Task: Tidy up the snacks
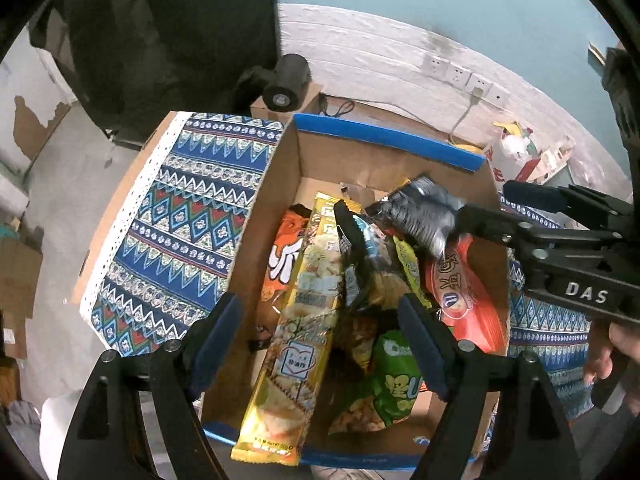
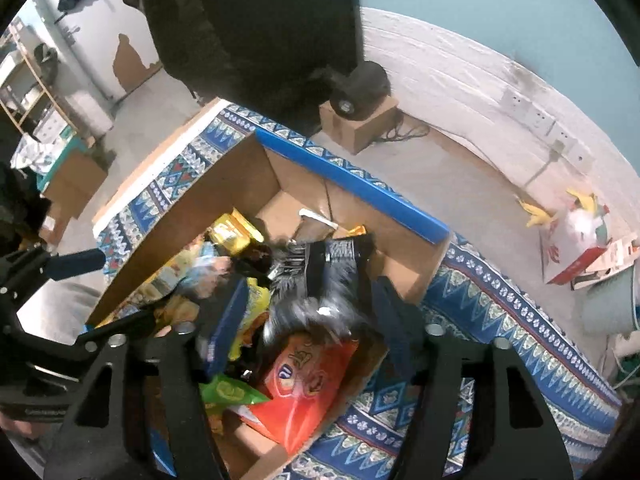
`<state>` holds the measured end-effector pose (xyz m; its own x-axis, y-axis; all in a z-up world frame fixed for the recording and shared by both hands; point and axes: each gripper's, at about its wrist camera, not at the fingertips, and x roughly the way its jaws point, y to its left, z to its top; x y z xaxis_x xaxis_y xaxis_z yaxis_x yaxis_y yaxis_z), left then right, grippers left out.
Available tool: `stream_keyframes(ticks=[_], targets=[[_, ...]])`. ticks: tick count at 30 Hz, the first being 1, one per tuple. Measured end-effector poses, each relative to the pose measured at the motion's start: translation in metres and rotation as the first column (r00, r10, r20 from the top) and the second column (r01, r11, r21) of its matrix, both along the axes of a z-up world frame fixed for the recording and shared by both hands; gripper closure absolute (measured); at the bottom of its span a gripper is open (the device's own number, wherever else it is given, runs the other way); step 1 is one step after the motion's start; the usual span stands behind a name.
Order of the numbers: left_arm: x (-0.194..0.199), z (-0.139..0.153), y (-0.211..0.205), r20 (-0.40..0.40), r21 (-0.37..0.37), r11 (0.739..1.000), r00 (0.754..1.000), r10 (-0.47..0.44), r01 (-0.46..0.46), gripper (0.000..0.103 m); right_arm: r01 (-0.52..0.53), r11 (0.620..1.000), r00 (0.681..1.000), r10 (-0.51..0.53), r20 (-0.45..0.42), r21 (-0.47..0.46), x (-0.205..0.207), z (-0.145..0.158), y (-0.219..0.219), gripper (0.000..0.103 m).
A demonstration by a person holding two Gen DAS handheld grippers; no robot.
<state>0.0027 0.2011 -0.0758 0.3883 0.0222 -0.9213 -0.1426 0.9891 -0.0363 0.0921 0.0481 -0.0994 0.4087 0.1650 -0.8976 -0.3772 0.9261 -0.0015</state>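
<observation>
Over a blue patterned cloth-covered surface (image 1: 180, 216), two hand-held grippers work above an open brown cardboard box with blue-taped edges (image 1: 384, 136) filled with snack packets.

Largest inside the box are a long yellow snack pack (image 1: 296, 320) leaning over the near rim, an orange-red bag (image 1: 464, 292) at the right wall, a green bag (image 1: 384, 384) beside it and an orange packet (image 1: 284, 256) at the left wall. The left hand-held gripper (image 1: 320, 344) hovers over the pile with its fingers spread apart, touching nothing. The right hand-held gripper (image 2: 304, 320) has its jaws wide around a blurred black-and-silver crinkly packet (image 2: 320, 280); whether they grip it cannot be told.
</observation>
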Motion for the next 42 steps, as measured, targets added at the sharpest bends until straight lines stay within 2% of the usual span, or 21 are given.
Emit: stream_keyframes(ticks=[5, 10, 16, 20, 26, 38, 42], targets=[[-0.007, 0.011, 0.0, 0.009, -0.006, 1.0, 1.0, 0.016, -0.016, 0.02, 0.011, 1.0, 0.999, -0.012, 0.032, 0.02, -0.01, 0.017, -0.007, 0.031], [-0.018, 0.032, -0.007, 0.059, 0.002, 1.0, 0.998, 0.015, -0.015, 0.015, 0.029, 0.999, 0.995, -0.032, 0.099, 0.028, -0.034, 0.041, -0.02, 0.027], [-0.033, 0.053, -0.024, 0.12, 0.067, 0.998, 0.993, -0.018, 0.01, 0.008, 0.053, 0.998, 0.981, -0.055, 0.186, 0.017, -0.068, 0.071, -0.04, 0.026], [-0.042, 0.062, -0.042, 0.148, 0.121, 0.991, 0.986, -0.073, 0.055, 0.003, 0.053, 0.998, 0.971, -0.058, 0.231, 0.029, -0.086, 0.09, -0.049, 0.026], [-0.053, 0.071, -0.066, 0.172, 0.172, 0.98, 0.976, -0.131, 0.101, 0.002, 0.064, 0.998, 0.946, -0.058, 0.32, -0.007, -0.109, 0.105, -0.055, 0.026], [-0.061, 0.082, -0.092, 0.198, 0.217, 0.966, 0.963, -0.182, 0.137, 0.002, 0.105, 0.993, 0.95, -0.115, 0.291, 0.048, -0.117, 0.103, -0.085, 0.026], [-0.059, 0.08, -0.094, 0.185, 0.198, 0.969, 0.966, -0.183, 0.146, 0.002, 0.122, 0.991, 0.954, -0.131, 0.269, 0.051, -0.116, 0.097, -0.089, 0.026]])
